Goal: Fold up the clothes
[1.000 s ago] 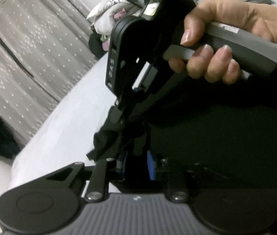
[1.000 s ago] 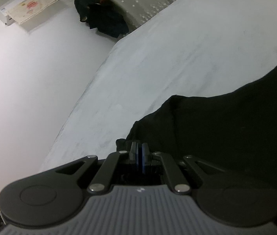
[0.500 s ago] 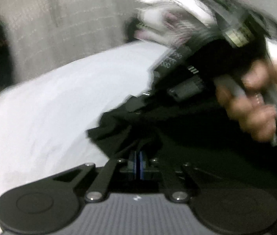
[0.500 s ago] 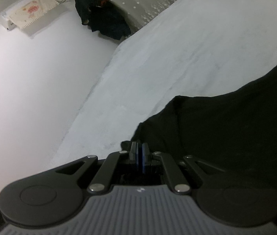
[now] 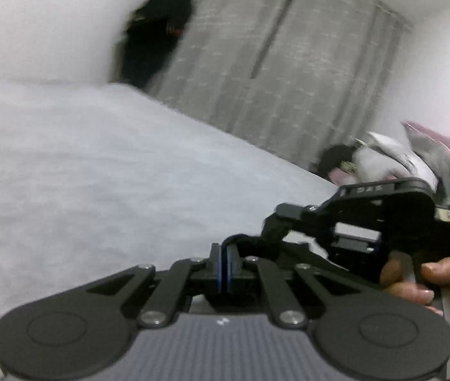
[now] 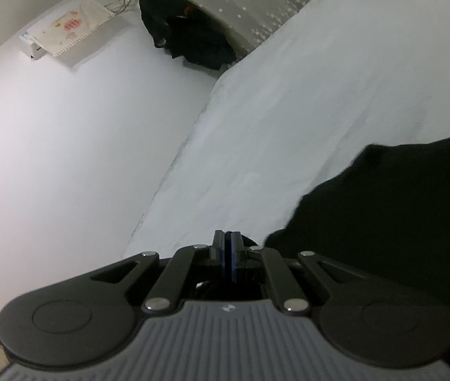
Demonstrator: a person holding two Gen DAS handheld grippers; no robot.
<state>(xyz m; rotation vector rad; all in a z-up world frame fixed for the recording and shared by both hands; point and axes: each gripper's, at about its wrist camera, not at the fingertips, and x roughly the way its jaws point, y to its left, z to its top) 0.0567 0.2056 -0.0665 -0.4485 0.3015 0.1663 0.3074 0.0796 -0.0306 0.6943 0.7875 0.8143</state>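
Note:
A black garment (image 6: 399,228) lies on the white bed sheet (image 6: 320,120) and fills the right side of the right wrist view. Its edge runs down to my right gripper (image 6: 228,254), which is shut with dark cloth under its fingers. In the left wrist view my left gripper (image 5: 225,263) is shut, and a small bunch of the black garment (image 5: 245,243) sticks out beside its fingertips. The right gripper's black housing (image 5: 393,212) sits close on the right, its fingers reaching that same bunch. A hand (image 5: 437,285) holds its handle.
White bed sheet (image 5: 82,174) spreads left and ahead. A grey dotted curtain (image 5: 288,79) hangs behind it, with dark clothing (image 5: 155,38) hanging at the wall. A heap of white and pink clothes (image 5: 415,158) lies at the far right. A covered air conditioner (image 6: 69,31) is on the wall.
The left wrist view has swung up from the garment to the bed and curtain. Both grippers stay shut and close together. In the right view the garment's edge has shifted rightward.

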